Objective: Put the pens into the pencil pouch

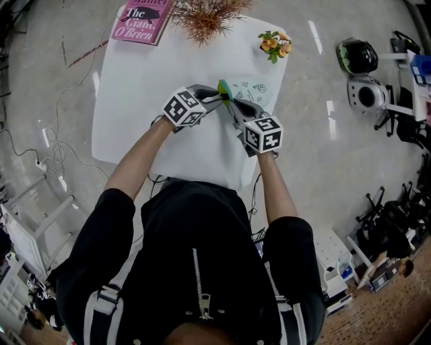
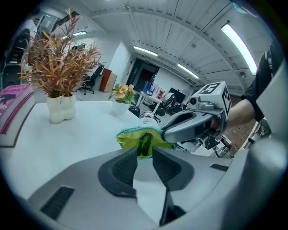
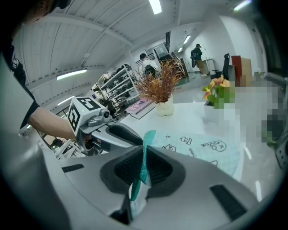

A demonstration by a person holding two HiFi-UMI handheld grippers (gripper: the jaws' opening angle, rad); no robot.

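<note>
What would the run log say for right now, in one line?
left tongs: open | right tongs: shut on pouch rim | pen: in pouch mouth

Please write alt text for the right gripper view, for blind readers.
The right tool is shut on the teal edge of a pale printed pouch on a white table, with the left tool opposite. Behind stand a dried plant and a pink book.

Counting against the table point(image 1: 135, 114): two grippers are working above it, left gripper point(image 1: 217, 98) and right gripper point(image 1: 234, 102). One pencil pouch point(image 1: 259, 89) is lying on it. One book point(image 1: 141, 19), one dried plant point(image 1: 205, 17) and one flower pot point(image 1: 275, 44) are sitting along its far edge. One dark pen point(image 2: 144, 144) is showing inside the pouch mouth.
</note>
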